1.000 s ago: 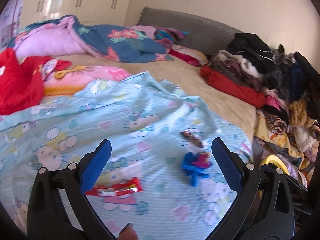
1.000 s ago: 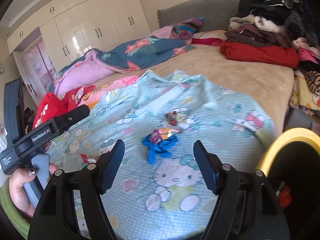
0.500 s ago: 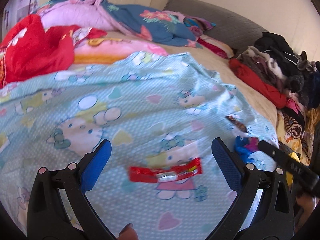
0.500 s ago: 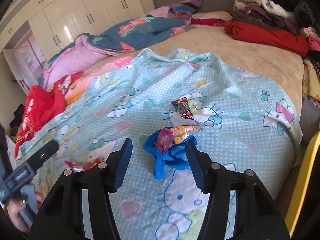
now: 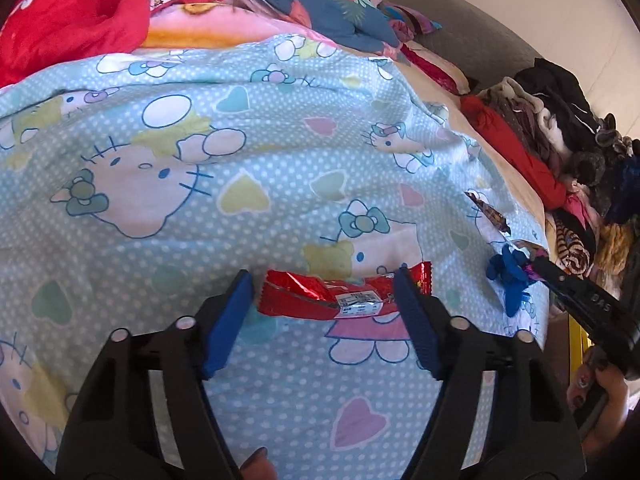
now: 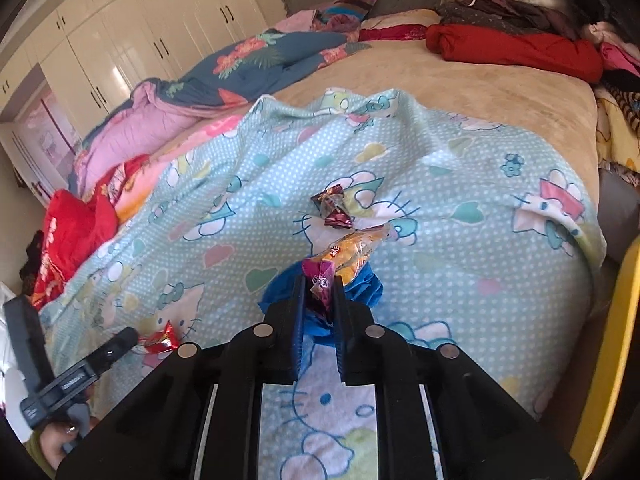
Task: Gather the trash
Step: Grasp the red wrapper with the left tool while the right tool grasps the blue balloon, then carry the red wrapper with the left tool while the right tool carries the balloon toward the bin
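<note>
A red foil wrapper point(image 5: 320, 296) lies flat on the light-blue cartoon-cat blanket point(image 5: 180, 240). My left gripper point(image 5: 322, 278) straddles it with its blue pads closing. The right pad overlaps the wrapper's right end and the left pad is just off its left end. My right gripper point(image 6: 319, 282) is closing, and its pads pinch a pink-and-orange wrapper point(image 6: 352, 248) on top of a crumpled blue piece point(image 6: 364, 294). A dark red candy wrapper point(image 6: 334, 208) lies just beyond. The left view also shows the blue piece point(image 5: 508, 276) and the dark wrapper point(image 5: 490, 214).
A yellow bin rim point(image 6: 612, 340) stands at the bed's right edge. Piled clothes point(image 5: 560, 128) line the far right of the bed, and a red garment point(image 5: 60, 20) and quilts point(image 6: 240, 68) lie at the far left. White wardrobes point(image 6: 140, 40) stand behind.
The left gripper came down over the red wrapper and its jaws narrowed around it. The right gripper moved in on the blue piece and closed on the pink-and-orange wrapper.
</note>
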Demonstrator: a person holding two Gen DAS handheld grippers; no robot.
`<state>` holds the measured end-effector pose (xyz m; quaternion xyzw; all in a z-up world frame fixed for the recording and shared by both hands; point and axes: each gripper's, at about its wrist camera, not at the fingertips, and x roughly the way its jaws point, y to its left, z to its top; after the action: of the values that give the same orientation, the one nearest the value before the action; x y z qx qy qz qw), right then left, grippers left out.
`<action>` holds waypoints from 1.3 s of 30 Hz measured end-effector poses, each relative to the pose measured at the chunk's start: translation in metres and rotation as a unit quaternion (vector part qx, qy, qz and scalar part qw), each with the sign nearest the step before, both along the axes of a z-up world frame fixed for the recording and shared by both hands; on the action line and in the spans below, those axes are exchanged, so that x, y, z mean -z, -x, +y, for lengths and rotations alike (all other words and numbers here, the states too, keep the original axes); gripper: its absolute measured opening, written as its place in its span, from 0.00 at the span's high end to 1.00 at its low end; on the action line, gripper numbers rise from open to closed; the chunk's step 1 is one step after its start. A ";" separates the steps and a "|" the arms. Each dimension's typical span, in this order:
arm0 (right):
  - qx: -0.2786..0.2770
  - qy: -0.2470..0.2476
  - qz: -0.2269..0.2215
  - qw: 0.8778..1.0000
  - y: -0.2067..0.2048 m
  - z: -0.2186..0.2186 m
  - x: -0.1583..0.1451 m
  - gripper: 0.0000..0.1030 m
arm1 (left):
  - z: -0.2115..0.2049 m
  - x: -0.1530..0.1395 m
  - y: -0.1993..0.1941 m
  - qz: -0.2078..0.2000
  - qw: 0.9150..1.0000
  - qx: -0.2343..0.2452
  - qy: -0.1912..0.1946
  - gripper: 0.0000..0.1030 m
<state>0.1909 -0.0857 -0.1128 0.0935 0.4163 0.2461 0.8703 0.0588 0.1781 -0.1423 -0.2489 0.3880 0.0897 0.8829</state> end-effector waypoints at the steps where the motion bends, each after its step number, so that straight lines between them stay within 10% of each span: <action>1: -0.001 -0.003 -0.002 1.000 0.002 -0.003 -0.002 0.88 | -0.001 0.000 -0.001 0.000 1.000 0.002 0.000 0.62; 6: -0.003 -0.010 -0.007 1.000 0.014 -0.017 -0.009 0.88 | -0.013 -0.003 -0.005 0.001 1.000 0.025 -0.005 0.87; 39: 0.033 -0.027 -0.049 0.998 0.034 -0.097 -0.036 0.86 | -0.122 -0.068 -0.026 -0.066 0.986 0.149 -0.041 0.92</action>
<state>0.1564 -0.1830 -0.0769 0.1187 0.3633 0.2325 0.8944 0.0845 0.0566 -0.0738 -0.1570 0.3578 -0.0430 0.9195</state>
